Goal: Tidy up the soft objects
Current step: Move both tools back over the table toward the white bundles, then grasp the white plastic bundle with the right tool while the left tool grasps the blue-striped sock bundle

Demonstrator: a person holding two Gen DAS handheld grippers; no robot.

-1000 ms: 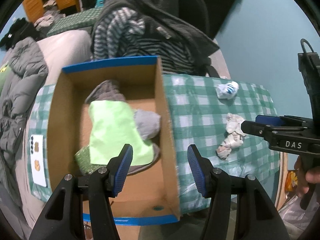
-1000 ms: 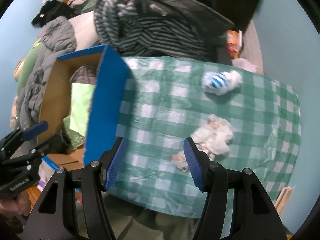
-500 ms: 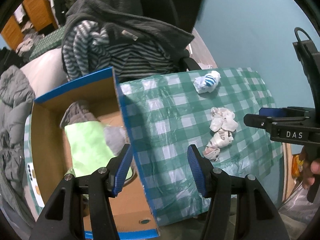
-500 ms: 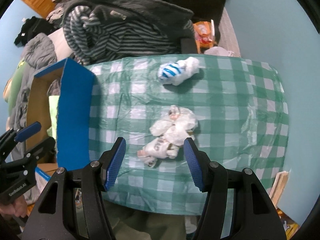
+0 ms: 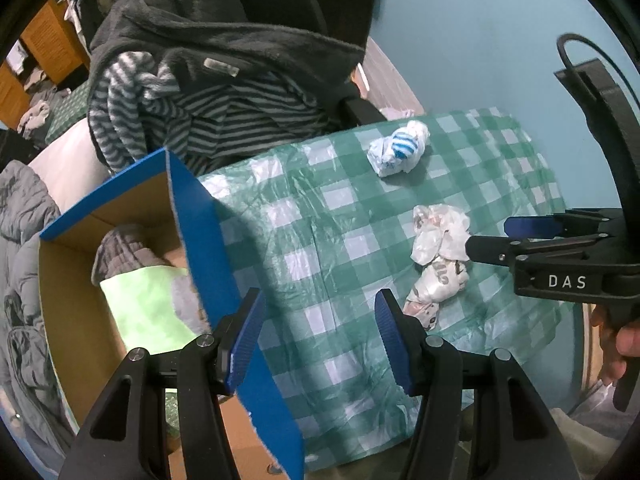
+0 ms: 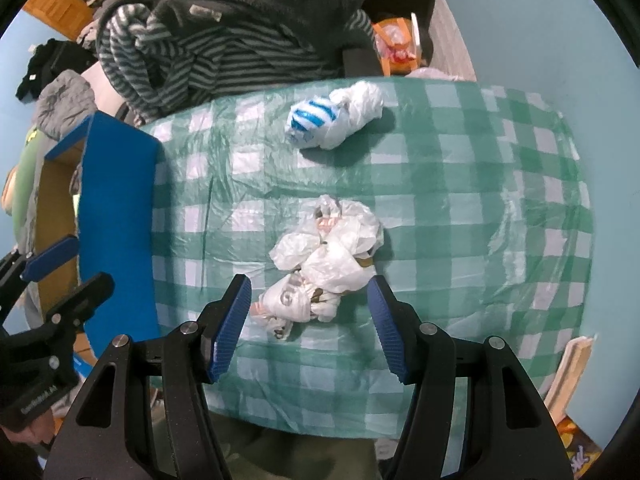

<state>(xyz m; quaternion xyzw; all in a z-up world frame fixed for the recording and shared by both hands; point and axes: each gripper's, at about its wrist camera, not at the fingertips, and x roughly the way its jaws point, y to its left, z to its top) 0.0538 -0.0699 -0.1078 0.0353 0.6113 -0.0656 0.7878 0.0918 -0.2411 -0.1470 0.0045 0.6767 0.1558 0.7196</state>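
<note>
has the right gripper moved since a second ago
Yes. In its own view the right gripper has shifted away from the blue-sided box and now sits over the crumpled white bag, jaws open.

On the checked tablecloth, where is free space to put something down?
The tablecloth is bare right of both plastic bags, and between the box and the white crumpled bag. A narrow strip lies between that bag and the blue-striped bag. Inside the box it is crowded with cloths.
</note>
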